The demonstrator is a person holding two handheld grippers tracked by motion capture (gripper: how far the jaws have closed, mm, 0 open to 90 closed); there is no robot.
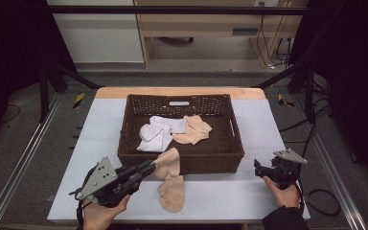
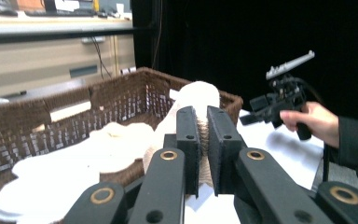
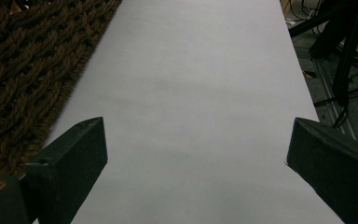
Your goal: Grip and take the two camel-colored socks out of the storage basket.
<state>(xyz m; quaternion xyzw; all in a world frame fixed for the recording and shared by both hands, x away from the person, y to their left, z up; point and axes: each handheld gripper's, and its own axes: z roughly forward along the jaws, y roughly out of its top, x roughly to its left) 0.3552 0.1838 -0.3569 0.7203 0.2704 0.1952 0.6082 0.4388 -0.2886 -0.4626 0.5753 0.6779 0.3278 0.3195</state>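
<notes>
Tabletop (image 1: 100, 120) carries a brown wicker basket (image 1: 182, 163) at its centre, with white socks (image 1: 155, 136) and a beige sock (image 1: 194, 130) inside. Against the basket's front wall, the left gripper (image 1: 154, 166) clamps a beige sock (image 1: 168, 163); its twin (image 1: 172, 194) lies near the front edge. By the right edge, the right gripper (image 1: 260, 168) stands wide open, empty.

Beige sock (image 2: 193, 100) mid hidden betw left tongs (image 2: 204, 140); white socks (image 2: 51, 182) blurred, cut at frame edge.
</notes>
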